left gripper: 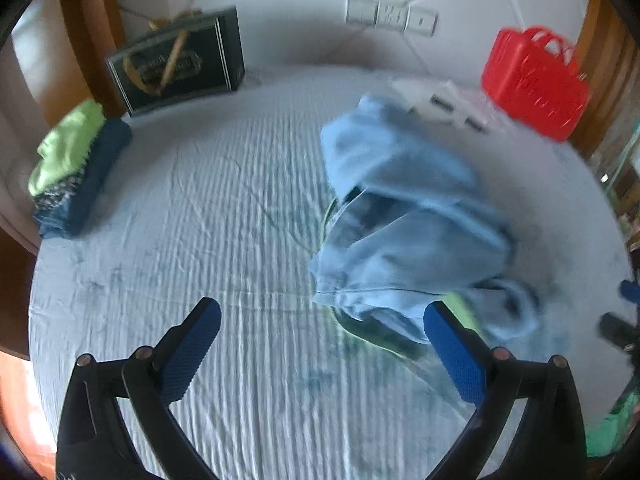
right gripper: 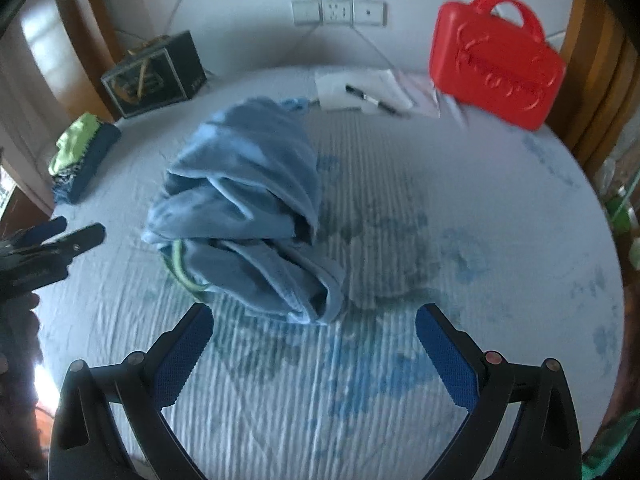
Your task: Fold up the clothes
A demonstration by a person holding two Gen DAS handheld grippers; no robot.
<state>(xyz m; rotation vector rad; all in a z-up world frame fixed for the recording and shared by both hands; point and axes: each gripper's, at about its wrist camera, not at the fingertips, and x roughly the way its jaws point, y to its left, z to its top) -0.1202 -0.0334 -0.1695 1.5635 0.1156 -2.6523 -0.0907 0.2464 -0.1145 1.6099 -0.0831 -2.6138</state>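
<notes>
A crumpled light-blue garment (left gripper: 408, 224) lies in a heap on the bed, with a green-edged piece showing under it; in the right wrist view the same garment (right gripper: 244, 204) sits left of centre. My left gripper (left gripper: 320, 320) is open, its right pad just in front of the heap's near edge, nothing between the fingers. My right gripper (right gripper: 314, 320) is open too, hovering just short of the heap's near tip. The left gripper (right gripper: 60, 240) also shows at that view's left edge. A stack of folded clothes (left gripper: 76, 168), green on top and dark blue below, rests at the bed's far left.
The bed sheet (right gripper: 440, 280) is pale blue and ribbed. A red plastic case (right gripper: 496, 68) stands at the far right by the headboard, white papers with a pen (right gripper: 368, 96) beside it. A dark box (left gripper: 180, 60) leans at the far left. Wall sockets (right gripper: 340, 12) are behind.
</notes>
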